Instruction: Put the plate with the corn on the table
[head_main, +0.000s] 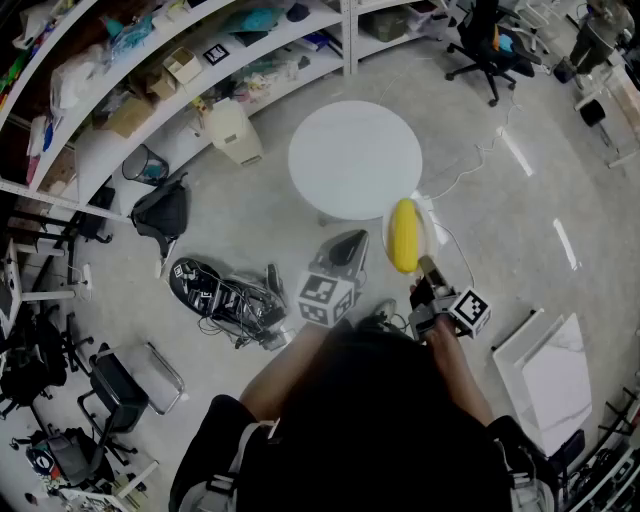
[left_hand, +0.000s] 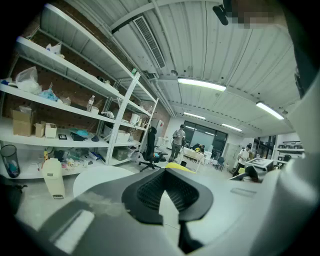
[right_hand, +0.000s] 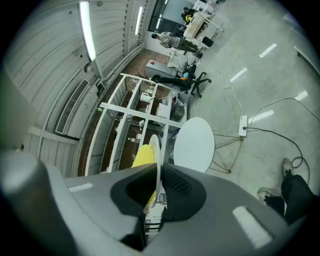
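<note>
A white plate (head_main: 425, 230) with a yellow corn cob (head_main: 404, 235) on it hangs tilted on edge over the floor, just off the near right rim of the round white table (head_main: 355, 158). My right gripper (head_main: 425, 268) is shut on the plate's rim. In the right gripper view the plate (right_hand: 159, 160) runs edge-on between the jaws of that gripper (right_hand: 159, 176), with the corn (right_hand: 142, 156) on its left and the table (right_hand: 195, 144) beyond. My left gripper (head_main: 345, 245) hangs beside it, left of the plate, jaws together and holding nothing; its own view shows the table (left_hand: 100, 177) past the left gripper (left_hand: 167, 172).
Long white shelves (head_main: 120, 110) packed with boxes curve along the far left. A white bin (head_main: 235, 130), a black bag (head_main: 165, 212) and a tangle of cables (head_main: 230, 298) lie on the floor left of the table. A power strip with its cord (head_main: 470, 165) lies right; an office chair (head_main: 488, 45) stands beyond.
</note>
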